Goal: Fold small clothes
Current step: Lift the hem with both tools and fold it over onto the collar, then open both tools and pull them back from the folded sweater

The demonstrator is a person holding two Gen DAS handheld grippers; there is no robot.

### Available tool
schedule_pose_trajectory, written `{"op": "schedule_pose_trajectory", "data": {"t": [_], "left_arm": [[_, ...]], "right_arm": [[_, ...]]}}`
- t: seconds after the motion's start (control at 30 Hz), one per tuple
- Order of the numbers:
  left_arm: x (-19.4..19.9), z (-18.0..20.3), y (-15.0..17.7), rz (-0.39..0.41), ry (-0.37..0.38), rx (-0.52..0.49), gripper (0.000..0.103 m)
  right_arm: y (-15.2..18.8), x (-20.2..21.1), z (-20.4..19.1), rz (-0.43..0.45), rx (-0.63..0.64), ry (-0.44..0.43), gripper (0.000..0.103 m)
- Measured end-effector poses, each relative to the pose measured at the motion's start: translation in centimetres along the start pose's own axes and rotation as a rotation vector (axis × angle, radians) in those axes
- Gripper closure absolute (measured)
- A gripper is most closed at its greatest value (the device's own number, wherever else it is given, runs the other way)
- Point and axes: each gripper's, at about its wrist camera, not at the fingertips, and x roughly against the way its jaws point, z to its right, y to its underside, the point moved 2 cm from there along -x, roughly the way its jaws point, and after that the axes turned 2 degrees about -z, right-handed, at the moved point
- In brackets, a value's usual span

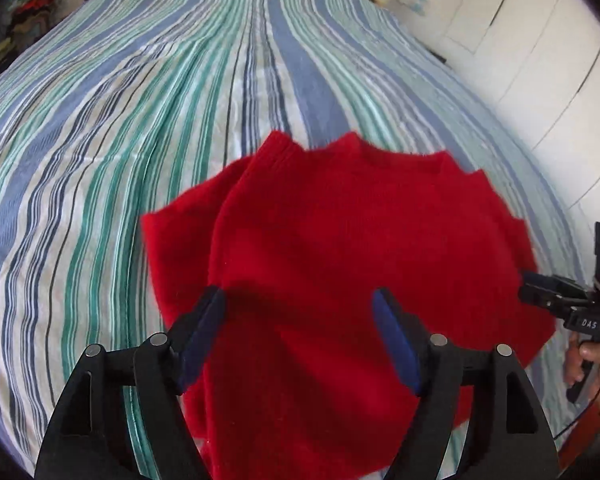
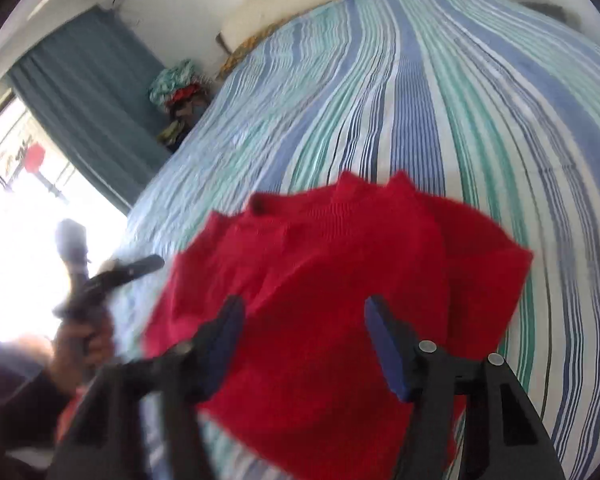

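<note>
Left claw: the left gripper (image 1: 300, 300) stands spread wide, blue pads apart, with nothing pinched; only cloth lies beneath the gap.
Right claw: the right gripper (image 2: 304, 312) is also spread, pads clear of the cloth; its own view is blurred, so whether a fingertip brushes the knit I cannot tell.
Task's thing: the red sweater (image 1: 340, 232) lies on the bed straight ahead of and under both claws, the ribbed neck on the far side from them.
Done so far: one layer lies doubled over another, a red flap showing out to the left of the left claw, so at least one fold looks made and let go.
Left to do: edges look uneven and the shape is still broad; probably a further fold and a smoothing.
Beyond the sweater: the striped bedsheet (image 1: 120, 120) runs away from the claws.
Farther out: a pile of clothes (image 2: 178, 92) sits by the bed's far corner, perhaps awaiting folding.
</note>
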Motion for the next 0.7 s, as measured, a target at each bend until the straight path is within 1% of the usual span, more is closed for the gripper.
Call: {"op": "schedule_pose_trajectory", "data": {"t": [0.03,0.07,0.1,0.13,0.17,0.2,0.23,0.3,0.33,0.37,0.4,0.47,0.53,0.6,0.67,0.7], "left_arm": [[-0.5,-0.6,0.5,-0.021,-0.039,0.03,0.027],[0.0,-1.4,1.1,-0.013,-0.02,0.077,0.028],[1.1,-1.9,1.6,0.011,0.015,0.127,0.027],[2.3,-2.2,2.2,0.033,0.038,0.165,0.024],[3.5,-2.2,2.9,0.05,0.044,0.184,0.017],[5.0,-1.8,3.9,0.068,0.045,0.187,0.016],[6.0,-1.3,4.9,0.082,0.046,0.18,0.016],[7.6,0.0,7.2,0.085,0.044,0.162,0.015],[8.2,0.5,8.6,0.086,0.038,0.156,0.015],[8.7,1.0,10.0,0.089,0.033,0.15,0.013],[9.0,1.4,11.4,0.09,0.025,0.143,0.011],[9.0,2.1,13.8,0.085,-0.008,0.131,0.011],[8.9,2.4,15.9,0.083,-0.048,0.111,0.011],[8.5,2.7,16.9,0.078,-0.098,0.073,0.011],[8.4,2.8,17.1,0.094,-0.115,0.052,0.011],[8.4,2.9,17.0,0.104,-0.122,0.048,0.011]], "right_arm": [[1.7,-1.1,0.6,-0.054,0.026,0.118,0.054],[3.6,-1.6,1.8,-0.092,0.008,0.209,0.071],[4.8,-0.9,3.1,-0.079,-0.035,0.223,0.081],[5.5,0.5,3.7,-0.046,-0.076,0.222,0.081],[5.9,2.0,3.7,-0.029,-0.089,0.261,0.074],[6.3,3.4,3.4,-0.011,-0.079,0.339,0.059],[6.7,4.8,2.7,0.023,-0.062,0.355,0.057],[7.3,6.8,1.4,0.066,-0.055,0.289,0.056],[7.8,7.4,0.8,0.078,-0.06,0.272,0.055],[8.5,7.9,0.2,0.092,-0.061,0.261,0.053],[9.5,8.3,-0.5,0.104,-0.059,0.252,0.048],[11.7,8.3,-2.4,0.119,-0.049,0.253,0.044],[14.3,8.0,-3.8,0.124,-0.055,0.27,0.044],[16.4,7.4,-4.9,0.127,-0.061,0.298,0.042],[18.1,7.4,-5.3,0.118,-0.083,0.315,0.039],[18.4,7.2,-5.2,0.108,-0.101,0.306,0.039]]}}
